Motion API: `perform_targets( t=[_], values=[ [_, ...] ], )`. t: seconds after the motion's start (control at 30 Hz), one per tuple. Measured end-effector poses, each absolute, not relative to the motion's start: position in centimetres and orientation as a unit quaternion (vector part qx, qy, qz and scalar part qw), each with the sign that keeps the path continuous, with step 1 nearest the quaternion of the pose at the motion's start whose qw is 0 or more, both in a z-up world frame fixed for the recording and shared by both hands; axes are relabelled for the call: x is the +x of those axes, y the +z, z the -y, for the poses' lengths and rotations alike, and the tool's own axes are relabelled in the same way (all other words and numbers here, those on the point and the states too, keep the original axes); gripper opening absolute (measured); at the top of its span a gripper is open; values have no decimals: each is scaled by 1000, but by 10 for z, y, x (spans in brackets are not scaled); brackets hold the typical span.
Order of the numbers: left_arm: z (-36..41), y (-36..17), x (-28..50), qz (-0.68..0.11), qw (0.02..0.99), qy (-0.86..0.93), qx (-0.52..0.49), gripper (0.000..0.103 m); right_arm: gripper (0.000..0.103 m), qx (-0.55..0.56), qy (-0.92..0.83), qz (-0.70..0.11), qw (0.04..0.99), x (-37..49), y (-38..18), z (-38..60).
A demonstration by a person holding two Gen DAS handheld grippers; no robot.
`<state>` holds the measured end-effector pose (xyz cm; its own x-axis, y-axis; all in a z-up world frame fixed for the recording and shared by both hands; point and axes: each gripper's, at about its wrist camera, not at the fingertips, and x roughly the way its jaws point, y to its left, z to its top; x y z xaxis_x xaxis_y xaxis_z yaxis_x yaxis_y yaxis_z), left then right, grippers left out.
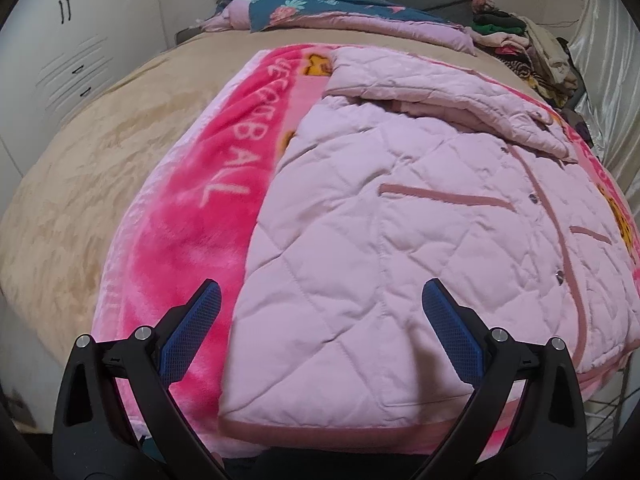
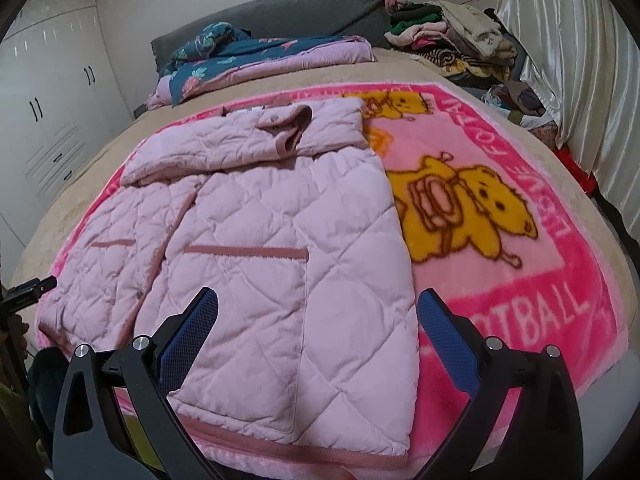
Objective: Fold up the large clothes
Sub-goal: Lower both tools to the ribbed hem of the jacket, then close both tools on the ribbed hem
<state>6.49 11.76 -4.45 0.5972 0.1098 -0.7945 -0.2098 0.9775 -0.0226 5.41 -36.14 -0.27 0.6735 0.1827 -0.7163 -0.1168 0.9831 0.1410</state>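
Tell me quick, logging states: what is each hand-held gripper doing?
Left hand-held gripper: open, holding nothing, above the jacket.
Right hand-held gripper: open, holding nothing.

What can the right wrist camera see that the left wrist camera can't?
Only the right wrist view shows the big yellow cartoon bear on the pink blanket and the jacket's right edge beside it. It also catches the tip of the left gripper at its left border.

Only the left wrist view shows the blanket's plain pink strip left of the jacket, and more bare beige bedcover.

Both show the quilted pink jacket lying front-up, sleeves folded across the top, the open gripper's own blue pads, the white wardrobe and the clothes pile.
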Motion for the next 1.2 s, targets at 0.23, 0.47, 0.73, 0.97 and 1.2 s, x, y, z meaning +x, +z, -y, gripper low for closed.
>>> perform_targets(
  t=[0.23, 0.47, 0.73, 0.97, 1.2],
  values=[
    [-137, -58, 62, -455, 881, 99, -84, 94, 99, 40, 77, -419, 904, 54, -20, 367],
    [-147, -74, 60, -479, 867, 91, -103, 94, 99, 41, 66, -446, 892, 49, -42, 380],
    [-148, -80, 58, -491, 861, 67, -112, 94, 99, 48, 70, -484, 871, 41, -70, 391],
    [-148, -82, 56, -494, 860, 60, -115, 94, 99, 100, 99, -502, 854, 35, -91, 400],
    [-147, -83, 55, -496, 859, 59, -114, 94, 99, 146, 137, -488, 850, 27, -99, 404]
  ],
)
